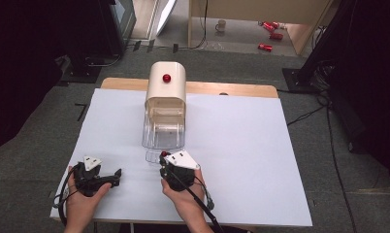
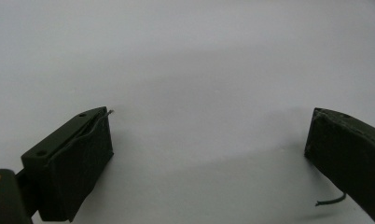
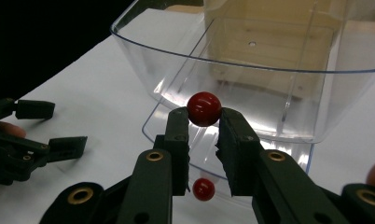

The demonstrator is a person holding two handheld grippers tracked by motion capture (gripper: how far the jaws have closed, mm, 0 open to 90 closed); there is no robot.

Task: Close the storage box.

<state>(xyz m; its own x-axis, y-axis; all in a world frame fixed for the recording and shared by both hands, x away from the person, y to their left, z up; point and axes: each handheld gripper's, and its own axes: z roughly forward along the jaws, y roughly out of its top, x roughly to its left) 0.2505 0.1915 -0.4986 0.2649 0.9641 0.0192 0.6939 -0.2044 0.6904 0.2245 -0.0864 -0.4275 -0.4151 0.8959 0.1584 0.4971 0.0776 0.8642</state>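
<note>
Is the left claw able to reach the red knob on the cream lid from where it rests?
Probably yes: the left claw is open and the white table toward the red knob lies free.

A white sheet [image 1: 241, 160] covers the wooden tabletop [image 1: 232, 89]. Grey carpet [image 1: 38, 126] surrounds it. Beyond, red cans [image 1: 269, 34] and a mug [image 1: 221, 25] lie on a paler floor [image 1: 232, 41] beneath pale wooden furniture [image 1: 261, 9]. Dark stands [image 1: 324, 53] flank the sides.

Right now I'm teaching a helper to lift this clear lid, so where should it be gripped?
Grip the red knob, pinched across its round sides from the person's side, as the right gripper does. The lid lies flat on the table; the knob is its only raised part.
</note>
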